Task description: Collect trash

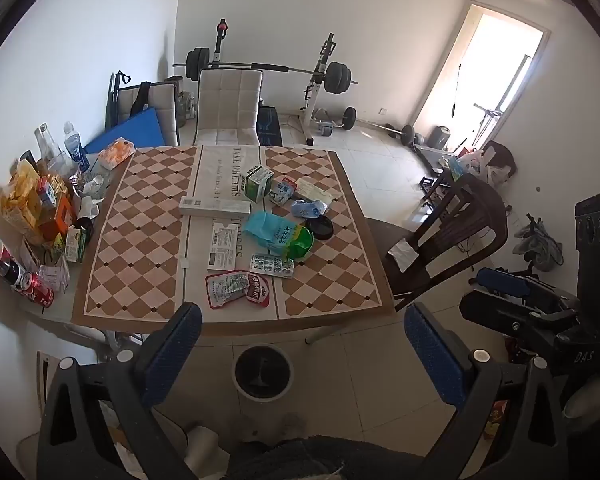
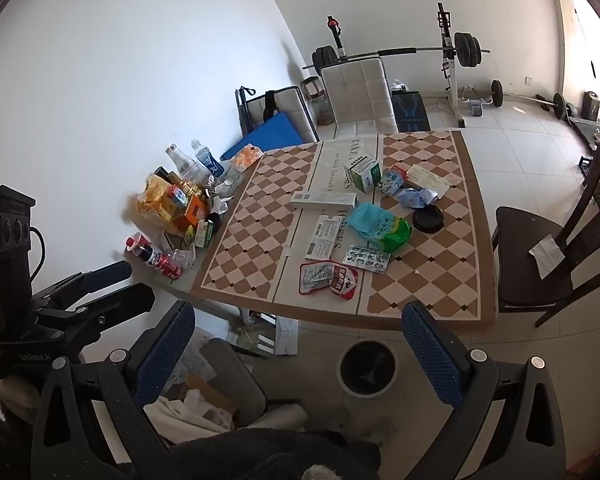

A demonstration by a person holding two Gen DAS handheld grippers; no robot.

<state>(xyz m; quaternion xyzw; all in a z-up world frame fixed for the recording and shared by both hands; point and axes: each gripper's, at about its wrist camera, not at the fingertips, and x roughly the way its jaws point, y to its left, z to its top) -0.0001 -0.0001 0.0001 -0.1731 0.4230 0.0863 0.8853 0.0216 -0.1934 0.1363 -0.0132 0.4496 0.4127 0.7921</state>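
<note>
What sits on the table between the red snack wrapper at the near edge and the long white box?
A flat white printed leaflet fills that stretch, lying lengthwise from the red snack wrapper up toward the long white box. Both wrist views show it.

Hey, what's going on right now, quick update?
Left gripper and right gripper both open, empty. Trash pile untouched on table. Bin on the floor below. Nothing blocking.

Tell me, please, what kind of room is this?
Probably a living or dining room in a home, also used as a gym: a dining table with padded chair, and a barbell rack by the wall.
</note>
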